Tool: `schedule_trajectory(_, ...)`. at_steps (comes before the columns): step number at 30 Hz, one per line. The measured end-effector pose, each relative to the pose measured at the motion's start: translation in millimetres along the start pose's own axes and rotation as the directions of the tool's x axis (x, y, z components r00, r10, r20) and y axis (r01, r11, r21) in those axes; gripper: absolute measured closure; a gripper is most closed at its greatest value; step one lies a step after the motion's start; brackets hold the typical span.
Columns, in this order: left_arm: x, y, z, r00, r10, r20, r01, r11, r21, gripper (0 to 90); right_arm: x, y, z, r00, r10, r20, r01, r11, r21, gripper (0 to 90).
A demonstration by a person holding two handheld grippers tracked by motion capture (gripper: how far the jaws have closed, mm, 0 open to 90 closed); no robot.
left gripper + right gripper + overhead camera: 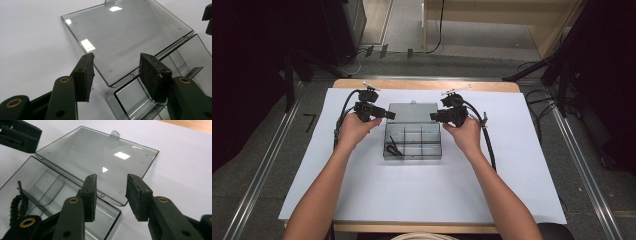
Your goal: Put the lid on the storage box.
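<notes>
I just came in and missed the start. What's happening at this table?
A person holds a gripper in each hand over a clear plastic compartment box on a white sheet. The lid lies flat open behind the box. The left gripper and the right gripper sit at the lid's two near corners by the hinge, jaws open, gripping nothing. A black coiled item lies in a front compartment.

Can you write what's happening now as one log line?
box: open, lid flat | left hand-held gripper: open at lid corner | right hand-held gripper: open at lid corner
</notes>
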State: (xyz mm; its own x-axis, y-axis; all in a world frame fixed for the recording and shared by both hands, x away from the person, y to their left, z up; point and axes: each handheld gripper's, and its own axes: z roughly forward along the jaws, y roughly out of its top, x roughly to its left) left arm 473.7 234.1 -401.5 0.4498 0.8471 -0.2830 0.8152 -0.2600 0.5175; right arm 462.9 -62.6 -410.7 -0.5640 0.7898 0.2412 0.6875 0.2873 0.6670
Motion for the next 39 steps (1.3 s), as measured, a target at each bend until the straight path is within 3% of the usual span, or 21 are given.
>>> schedule_trajectory(14,1.4,5.7,10.8,1.0000,0.003,-0.005,-0.003,1.0000,0.009,46.1,-8.4,-1.4,12.9,0.9984,0.051,0.026,-0.051,0.999,0.002,62.2)
schedule_trajectory(21,2.0,6.7,18.1,0.9998,-0.018,-0.001,0.018,0.9998,0.011,44.4,-12.3,-2.9,18.1,0.9960,0.080,0.039,-0.080,0.997,-0.007,62.0)
schedule_trajectory(39,7.1,5.5,24.5,0.9987,-0.049,-0.012,0.050,0.9986,0.020,42.7,-14.2,-8.9,37.2,0.9807,0.186,0.062,-0.183,0.982,-0.040,60.8)
